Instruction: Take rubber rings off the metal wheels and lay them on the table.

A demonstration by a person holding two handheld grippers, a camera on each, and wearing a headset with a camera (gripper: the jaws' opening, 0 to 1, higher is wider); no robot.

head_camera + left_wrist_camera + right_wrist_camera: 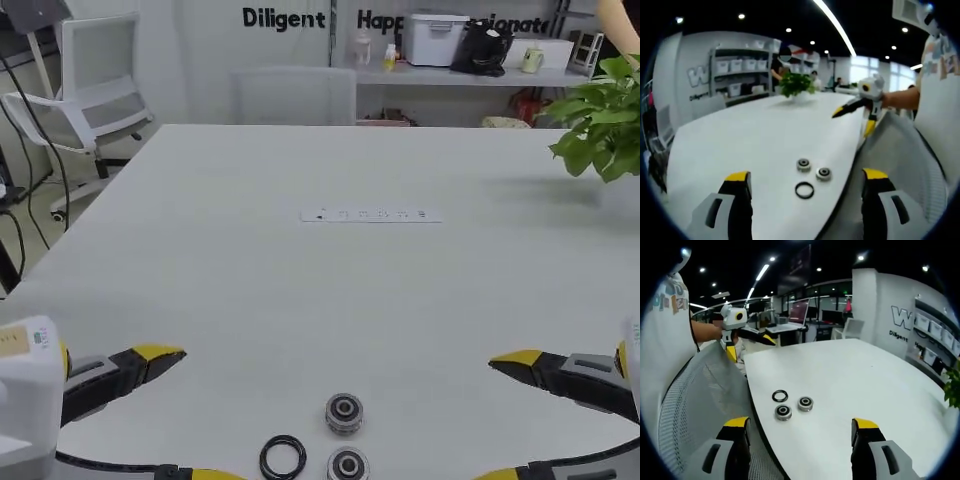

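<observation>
Two small metal wheels (344, 413) (347, 465) sit near the front edge of the white table (300, 290). A loose black rubber ring (283, 457) lies flat just left of them. My left gripper (190, 415) is open at the lower left, a hand's width from the ring. My right gripper (502, 418) is open at the lower right, farther from the wheels. Along the left gripper's (806, 175) open jaws I see both wheels (803, 164) (823, 173) and the ring (804, 190). The right gripper (800, 422) faces the wheels (805, 403) (783, 412) and the ring (780, 395). Neither holds anything.
A flat white strip (370, 214) lies mid-table. A green plant (600, 125) stands at the far right edge. A white chair (95, 90) and a shelf with boxes (440, 40) are beyond the table. A mesh chair back (700, 405) is close by the table's near edge.
</observation>
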